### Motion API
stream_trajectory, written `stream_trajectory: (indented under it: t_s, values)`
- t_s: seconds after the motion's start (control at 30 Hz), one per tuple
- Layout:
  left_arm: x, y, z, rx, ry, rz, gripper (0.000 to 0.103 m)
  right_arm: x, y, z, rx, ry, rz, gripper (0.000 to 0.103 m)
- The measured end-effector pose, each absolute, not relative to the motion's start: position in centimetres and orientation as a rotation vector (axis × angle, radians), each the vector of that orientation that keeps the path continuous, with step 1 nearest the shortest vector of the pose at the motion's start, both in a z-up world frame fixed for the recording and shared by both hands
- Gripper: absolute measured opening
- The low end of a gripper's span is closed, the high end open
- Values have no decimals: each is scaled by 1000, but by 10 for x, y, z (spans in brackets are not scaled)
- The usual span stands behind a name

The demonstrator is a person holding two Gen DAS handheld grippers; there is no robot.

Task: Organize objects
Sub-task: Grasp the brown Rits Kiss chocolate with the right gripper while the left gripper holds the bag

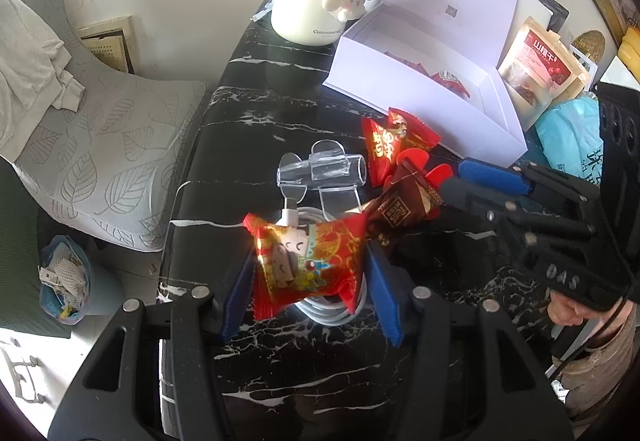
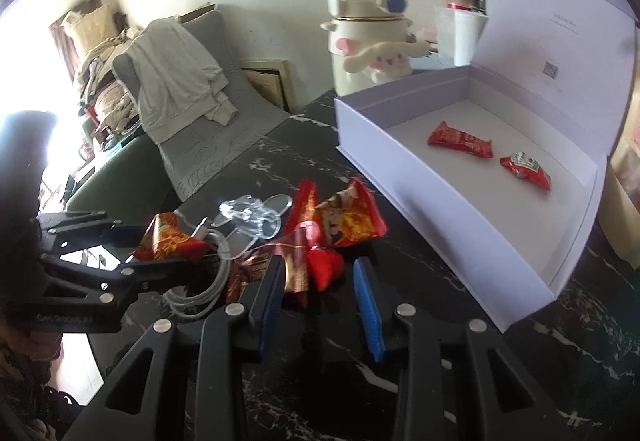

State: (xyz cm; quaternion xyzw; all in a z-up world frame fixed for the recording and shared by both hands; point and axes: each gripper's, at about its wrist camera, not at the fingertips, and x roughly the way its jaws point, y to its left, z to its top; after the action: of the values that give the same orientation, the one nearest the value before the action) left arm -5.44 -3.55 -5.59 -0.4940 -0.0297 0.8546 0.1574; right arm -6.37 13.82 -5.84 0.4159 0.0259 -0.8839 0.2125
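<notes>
A red and gold snack packet (image 1: 308, 265) sits between the blue pads of my left gripper (image 1: 310, 257), which is shut on it just above a coiled white cable (image 1: 332, 309). The right wrist view shows the same grip at the left gripper (image 2: 168, 245). My right gripper (image 2: 318, 263) is open, its tips around a small red candy (image 2: 326, 267) and beside a brown packet (image 2: 256, 269). Two more red packets (image 1: 384, 149) lie by a clear plastic stand (image 1: 324, 169). The open white box (image 2: 420, 201) holds two red packets (image 2: 460, 139).
The black marble table (image 1: 280, 361) also carries a cream character bottle (image 1: 312, 1), a dried-fruit bag (image 1: 536, 65) and a teal bag (image 1: 568, 133). A grey sofa (image 1: 100, 145) and a waste bin (image 1: 64, 281) are off its left edge.
</notes>
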Motion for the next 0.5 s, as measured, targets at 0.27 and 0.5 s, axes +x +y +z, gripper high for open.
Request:
stream_trajectory:
  t_s: [0.27, 0.5]
  values:
    - [-45, -46, -50, -1412, -110, 2471, 52, -47, 119, -52, 1062, 94, -2414, 36]
    - [-41, -55, -52, -1435, -121, 2484, 52, -53, 103, -65, 1126, 200, -2427, 41]
